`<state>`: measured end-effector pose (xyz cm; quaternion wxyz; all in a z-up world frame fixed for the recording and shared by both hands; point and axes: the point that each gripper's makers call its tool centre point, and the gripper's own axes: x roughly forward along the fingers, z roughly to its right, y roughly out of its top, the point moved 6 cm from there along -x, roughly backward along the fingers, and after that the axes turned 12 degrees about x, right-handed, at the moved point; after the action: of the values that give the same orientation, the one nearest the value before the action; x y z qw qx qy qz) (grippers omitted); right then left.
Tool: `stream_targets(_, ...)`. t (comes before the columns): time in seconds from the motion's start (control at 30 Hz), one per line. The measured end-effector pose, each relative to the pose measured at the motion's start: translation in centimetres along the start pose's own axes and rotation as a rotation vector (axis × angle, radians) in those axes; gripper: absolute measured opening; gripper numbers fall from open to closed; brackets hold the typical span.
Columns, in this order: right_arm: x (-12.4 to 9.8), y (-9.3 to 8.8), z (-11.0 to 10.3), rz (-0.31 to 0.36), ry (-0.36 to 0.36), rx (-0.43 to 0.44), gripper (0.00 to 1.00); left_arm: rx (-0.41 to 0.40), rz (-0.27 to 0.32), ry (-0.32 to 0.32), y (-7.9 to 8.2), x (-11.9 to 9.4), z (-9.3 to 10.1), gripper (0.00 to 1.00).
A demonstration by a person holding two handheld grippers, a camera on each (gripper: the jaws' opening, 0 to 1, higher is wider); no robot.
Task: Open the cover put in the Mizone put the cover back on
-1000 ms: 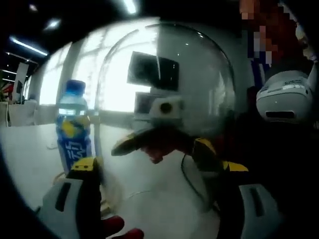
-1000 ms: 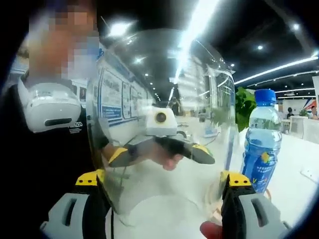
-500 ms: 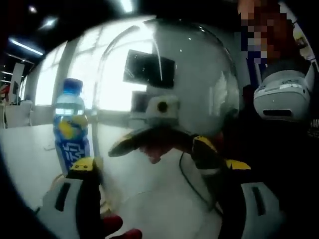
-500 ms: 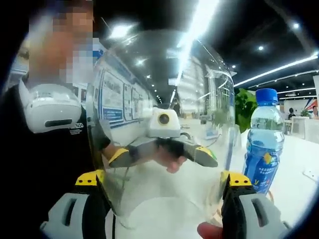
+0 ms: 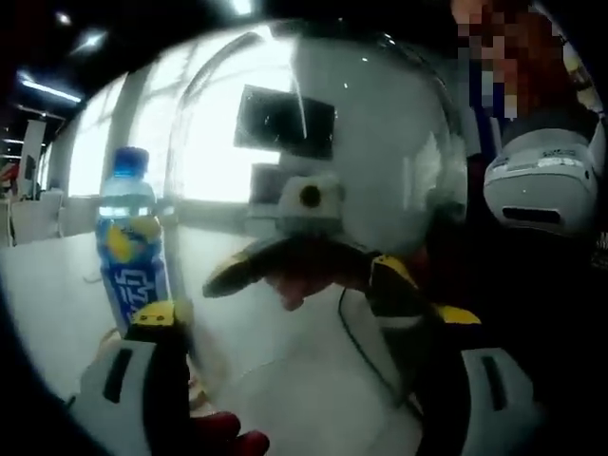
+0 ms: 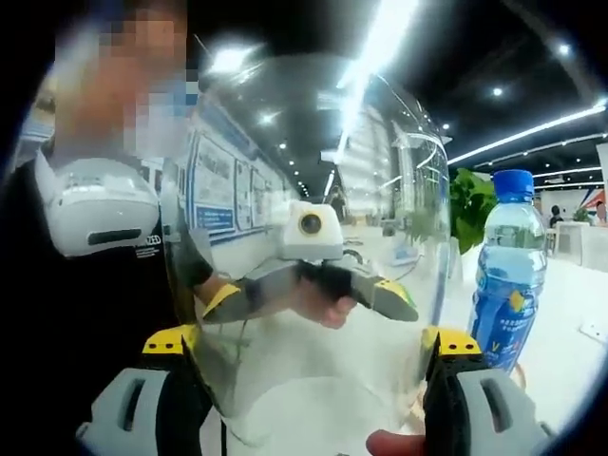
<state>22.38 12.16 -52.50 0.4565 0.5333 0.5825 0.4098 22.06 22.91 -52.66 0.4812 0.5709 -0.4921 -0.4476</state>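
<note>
Both grippers clamp the same clear dome cover (image 5: pixel 380 161) from opposite sides: in the left gripper view the left gripper (image 5: pixel 304 351) has its jaws set wide against the cover's rim, and in the right gripper view the right gripper (image 6: pixel 309 366) does likewise, the cover (image 6: pixel 313 209) standing tall between its yellow-tipped jaws. Through the clear plastic each view catches the other gripper facing it, with the person's hand (image 6: pixel 323 304) wrapped behind. The cover appears lifted clear of the bench (image 5: pixel 57 285), so the opening step looks done or nearly so. The Mizone bottle (image 5: pixel 128 242) stands upright on the bench off to one side, blue cap on, apart from the cover and untouched; in the right gripper view it (image 6: pixel 510 275) sits just beyond the right jaw. Still to come, by my reading: setting the cover aside, moving the bottle onto the base, and putting the cover back on. I cannot make out the base itself. The bench is white and glossy; the room is a large hall with ceiling strip lights (image 6: pixel 380 47), bright windows (image 5: pixel 218 142), wall posters (image 6: pixel 223 185) and a green plant (image 6: pixel 467 204).
</note>
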Motion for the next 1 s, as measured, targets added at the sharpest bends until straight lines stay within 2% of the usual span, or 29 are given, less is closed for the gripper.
stream_targets(0.13,-0.1,0.8,-0.3,0.03,0.014,0.058,0.91,-0.063,0.044,0.011,0.5,-0.1,0.1,0.87)
stream_targets(0.33,-0.2,1.9,-1.2,0.036,0.024,0.035,0.91,-0.039,0.002,0.01,2.4,-0.2,0.5,0.87)
stream_targets(0.5,-0.5,3.5,-2.0,0.041,0.025,0.041,0.91,-0.045,0.005,0.011,4.0,-0.2,0.7,0.87)
stream_targets(0.8,-0.9,5.8,-3.1,-0.004,0.032,0.038,0.91,-0.046,-0.023,0.014,6.8,0.1,0.9,0.87)
stream_targets(1.0,-1.3,8.2,-3.7,0.009,0.035,0.035,0.91,-0.044,-0.02,0.018,9.2,0.0,0.7,0.87)
